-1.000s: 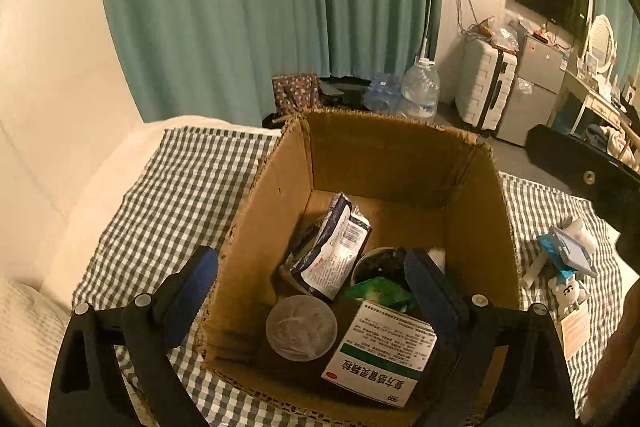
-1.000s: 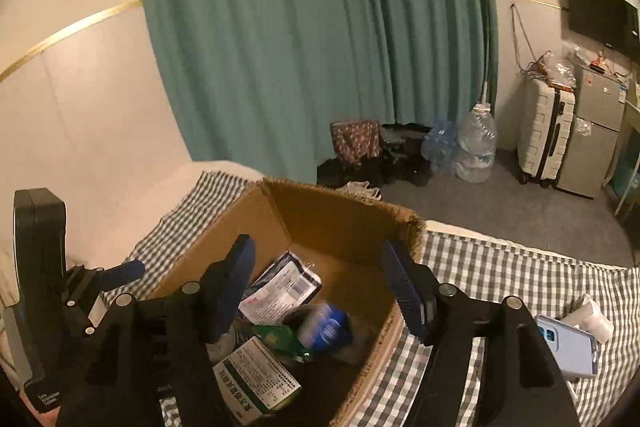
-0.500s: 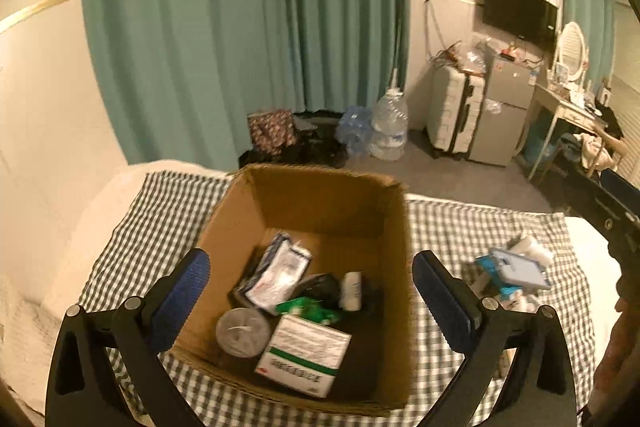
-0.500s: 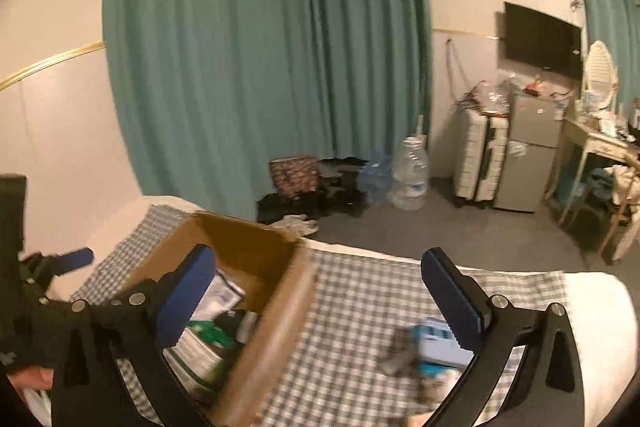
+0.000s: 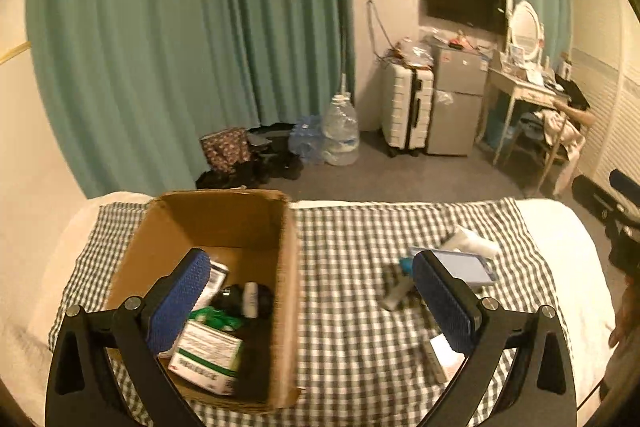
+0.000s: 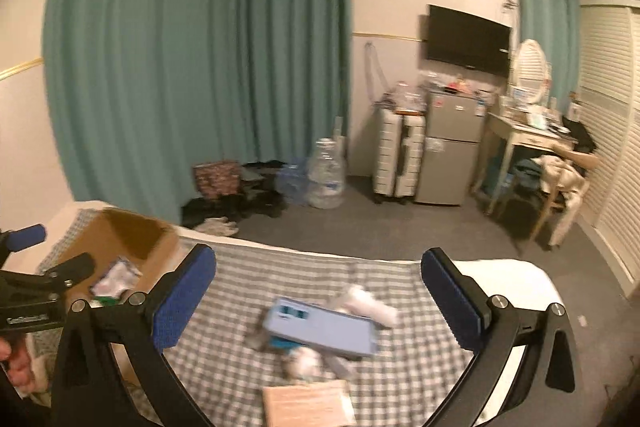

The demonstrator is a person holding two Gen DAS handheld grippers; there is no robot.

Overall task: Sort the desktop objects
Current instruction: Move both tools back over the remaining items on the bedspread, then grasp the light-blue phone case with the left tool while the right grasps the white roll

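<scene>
The left gripper [image 5: 312, 301] tilts downward with its jaws spread as wide as they go, nothing between the blue pads. The right gripper [image 6: 318, 301] is likewise fully spread and empty, angled less steeply. At the near left edge of the right wrist view, a hand [image 6: 16, 367] grips the left gripper's handle.

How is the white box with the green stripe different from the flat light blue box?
The white box with the green stripe lies inside the cardboard box, already sorted; the flat light blue box is outside on the checked cloth. The white one rests among other packets on the carton's floor; the blue one sits tilted on top of a small pile of things. The white one looks chunkier, the blue one thinner. Both are rectangular packages, and neither is held.
</scene>
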